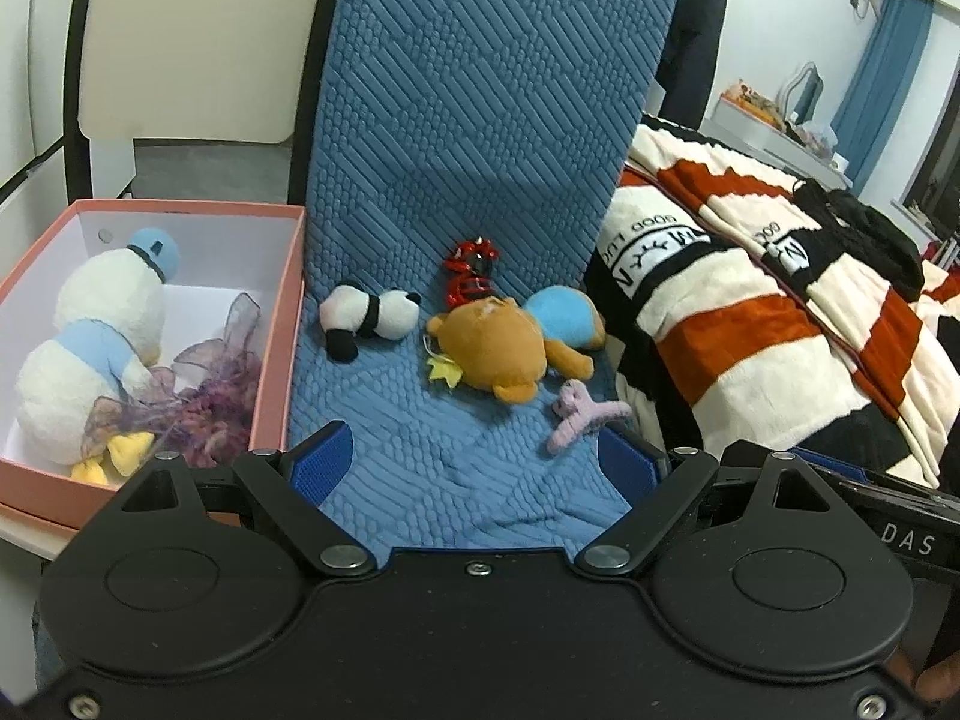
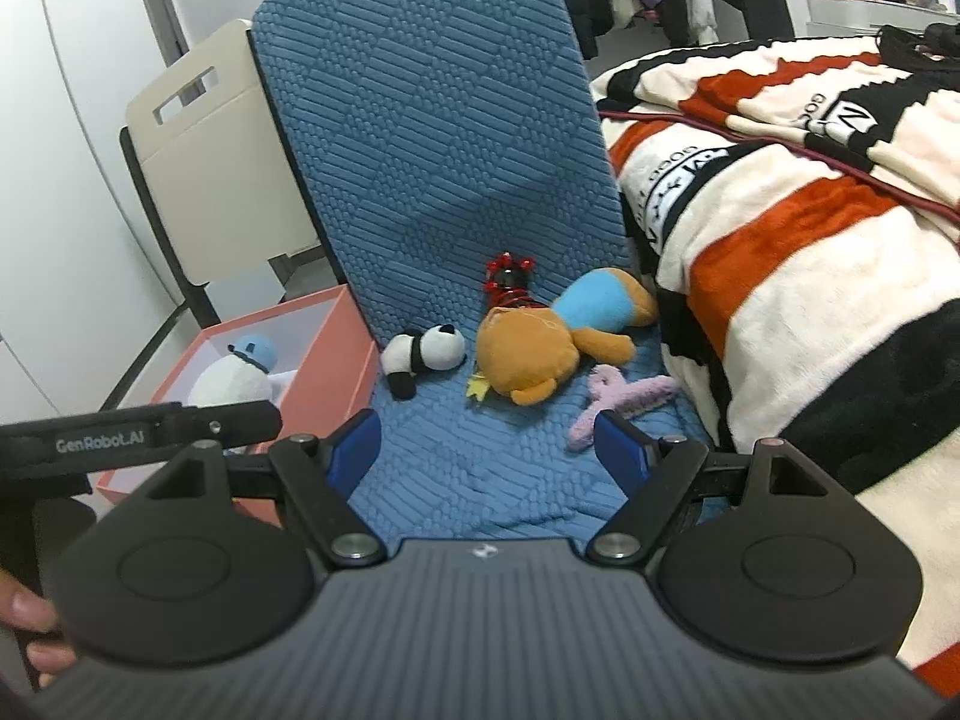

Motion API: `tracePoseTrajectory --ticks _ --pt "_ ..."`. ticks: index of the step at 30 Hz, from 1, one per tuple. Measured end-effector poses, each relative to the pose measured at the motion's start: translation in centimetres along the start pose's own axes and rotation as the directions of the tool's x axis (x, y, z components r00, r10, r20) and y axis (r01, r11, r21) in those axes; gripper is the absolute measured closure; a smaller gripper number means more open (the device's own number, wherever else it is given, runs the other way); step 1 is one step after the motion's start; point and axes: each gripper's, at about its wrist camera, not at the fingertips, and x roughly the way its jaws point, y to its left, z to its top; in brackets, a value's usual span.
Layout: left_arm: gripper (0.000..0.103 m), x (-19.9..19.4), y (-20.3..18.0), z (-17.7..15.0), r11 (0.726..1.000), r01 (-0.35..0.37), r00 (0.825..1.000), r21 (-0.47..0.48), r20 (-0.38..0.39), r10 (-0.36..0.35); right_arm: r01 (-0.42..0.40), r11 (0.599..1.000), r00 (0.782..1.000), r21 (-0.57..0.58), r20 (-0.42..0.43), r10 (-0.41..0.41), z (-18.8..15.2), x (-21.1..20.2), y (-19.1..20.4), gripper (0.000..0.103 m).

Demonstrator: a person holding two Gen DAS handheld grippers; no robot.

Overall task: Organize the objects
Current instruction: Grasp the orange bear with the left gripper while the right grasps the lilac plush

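Note:
A pink box (image 1: 282, 324) (image 2: 327, 372) stands left of a blue quilted chair cushion (image 1: 456, 468) (image 2: 480, 468). In the box lie a white duck plush (image 1: 90, 348) (image 2: 237, 381) and a purple ribbon bundle (image 1: 204, 384). On the cushion lie a panda plush (image 1: 369, 315) (image 2: 423, 354), an orange bear plush (image 1: 498, 348) (image 2: 540, 348), a red and black toy (image 1: 471, 276) (image 2: 507, 282) and a pink knitted toy (image 1: 579, 414) (image 2: 624, 399). My left gripper (image 1: 474, 462) and right gripper (image 2: 489, 450) are both open and empty, above the cushion's front.
A bed with a red, cream and black striped blanket (image 1: 780, 312) (image 2: 810, 228) borders the cushion on the right. A cream chair back (image 1: 192, 42) (image 2: 198, 138) stands behind the box. The left gripper's body (image 2: 138, 429) shows at the left of the right wrist view.

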Motion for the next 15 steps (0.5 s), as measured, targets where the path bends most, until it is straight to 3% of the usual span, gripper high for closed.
tracePoseTrajectory --ticks 11,13,14,15 --pt "0.012 0.4 -1.3 -0.5 1.000 -0.011 1.000 0.025 -0.005 0.011 -0.004 1.000 1.000 0.004 0.023 0.004 -0.7 -0.5 -1.9 0.023" --pt "0.003 0.5 -1.3 -0.6 1.000 -0.009 1.000 0.025 -0.007 0.009 -0.006 1.000 0.999 0.011 0.044 0.006 -0.7 -0.7 -2.2 0.018" --pt "0.002 0.7 -1.3 -0.7 1.000 -0.002 1.000 0.028 -0.010 0.003 -0.004 1.000 0.999 0.013 0.051 0.003 -0.7 -0.7 -2.3 0.008" --pt "0.001 1.0 -1.3 -0.8 1.000 -0.002 1.000 0.028 -0.014 0.002 0.000 1.000 0.998 0.014 0.057 0.000 -0.7 -0.7 -2.5 0.008"
